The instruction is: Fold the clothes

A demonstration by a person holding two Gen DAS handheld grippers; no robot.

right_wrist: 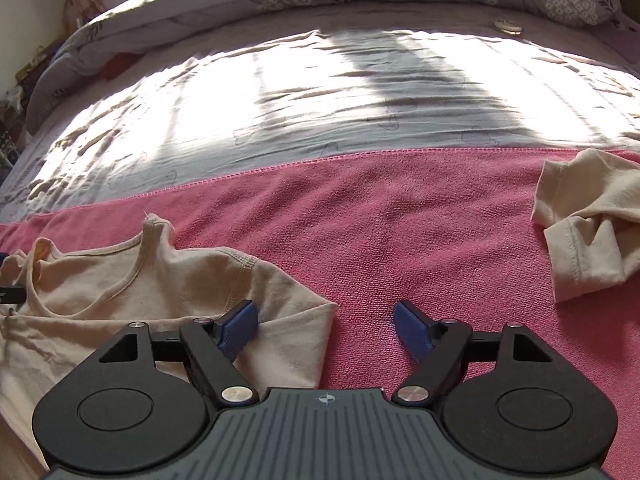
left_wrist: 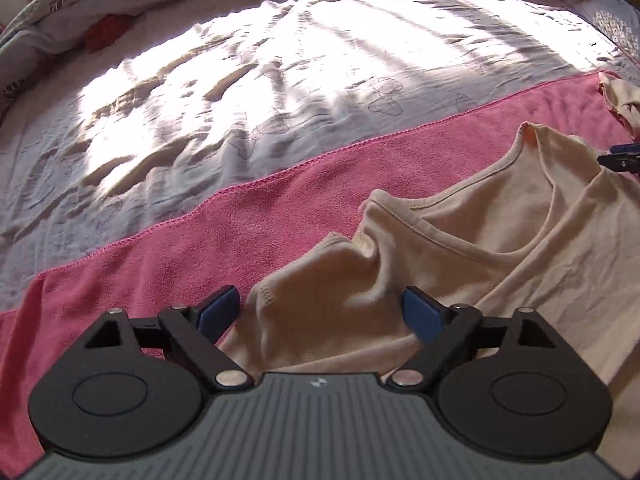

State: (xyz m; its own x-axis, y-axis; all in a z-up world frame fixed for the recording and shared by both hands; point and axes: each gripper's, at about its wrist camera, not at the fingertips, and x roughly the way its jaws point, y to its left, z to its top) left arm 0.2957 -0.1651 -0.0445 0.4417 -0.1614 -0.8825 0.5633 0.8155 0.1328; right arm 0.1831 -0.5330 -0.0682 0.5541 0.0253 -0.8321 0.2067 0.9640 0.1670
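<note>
Both grippers are gaping wide, gripping nothing: the left gripper [left_wrist: 322, 312] is straddling a sleeve of the cream shirt [left_wrist: 500, 248], the right gripper [right_wrist: 326, 326] hovering at its other sleeve, all lying on the pink towel [right_wrist: 400, 216].

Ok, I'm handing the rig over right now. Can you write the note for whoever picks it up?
Left claw: open, straddling a bunched sleeve of the cream cotton T-shirt, nothing gripped.
Right claw: open, empty, beside the shirt's other sleeve, above the pink terry towel.
The shirt lies crumpled, neckline up, on the towel over the pale printed bedsheet. A second, smaller cream garment sits bunched to the right.
Done: no fold visible.
Left: flatten and fold the shirt, then the small garment.
</note>
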